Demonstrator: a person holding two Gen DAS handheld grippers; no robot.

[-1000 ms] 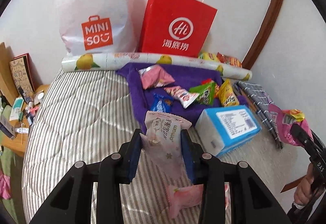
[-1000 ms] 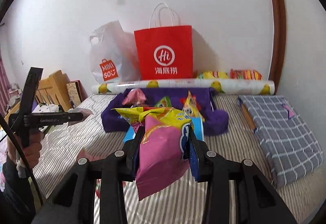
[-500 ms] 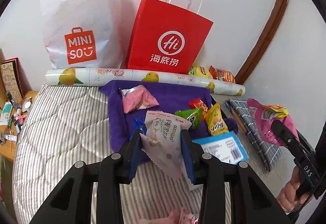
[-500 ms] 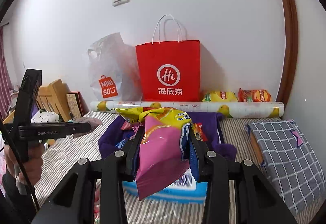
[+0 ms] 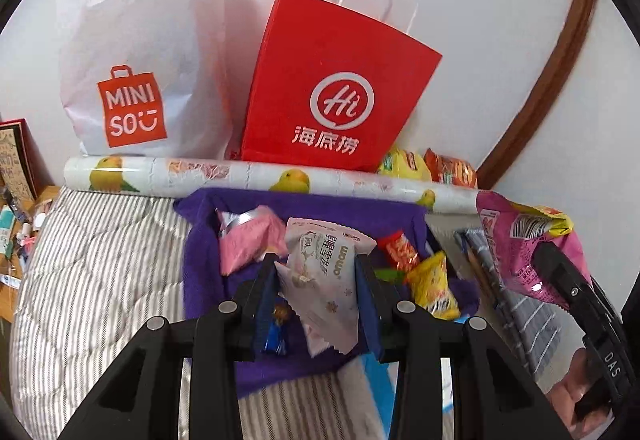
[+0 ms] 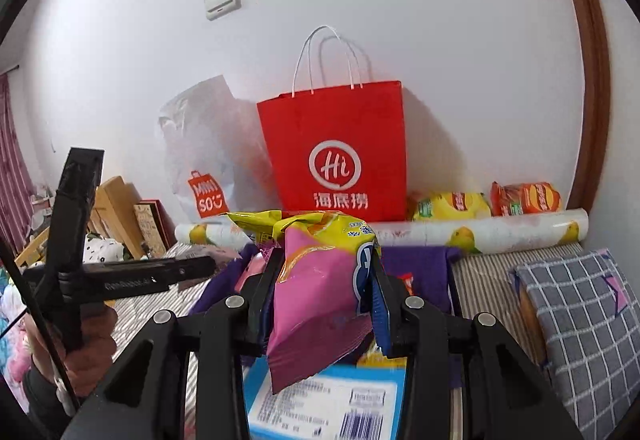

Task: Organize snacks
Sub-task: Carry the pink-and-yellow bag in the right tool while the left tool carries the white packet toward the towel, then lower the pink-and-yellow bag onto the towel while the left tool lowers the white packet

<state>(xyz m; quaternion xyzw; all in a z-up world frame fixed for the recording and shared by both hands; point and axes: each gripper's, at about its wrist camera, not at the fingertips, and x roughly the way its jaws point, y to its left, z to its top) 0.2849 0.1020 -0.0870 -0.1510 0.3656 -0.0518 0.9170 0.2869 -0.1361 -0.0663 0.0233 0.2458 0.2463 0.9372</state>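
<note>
My left gripper [image 5: 316,268] is shut on a pale white snack packet [image 5: 324,280] and holds it above the purple cloth [image 5: 204,272] on the bed. My right gripper [image 6: 324,264] is shut on a pink and yellow chip bag [image 6: 316,288], also seen at the right of the left wrist view [image 5: 520,248]. Loose snacks lie on the cloth: a pink packet [image 5: 248,240], a yellow packet [image 5: 434,286], a red packet [image 5: 400,250] and a small blue packet [image 5: 278,328]. A red paper bag [image 5: 336,88] and a white MINISO bag [image 5: 140,52] stand against the wall.
A printed paper roll [image 5: 248,176] lies along the wall. Yellow [image 6: 452,206] and orange [image 6: 524,198] chip bags sit behind it. A blue box [image 6: 324,404] lies below my right gripper. A checked cushion [image 6: 580,320] is at the right. A cluttered wooden side table [image 5: 20,232] is left of the striped bed.
Both grippers have moved forward toward the wall and bags, each still holding its packet. The blue box has dropped toward the lower edge of both views.
</note>
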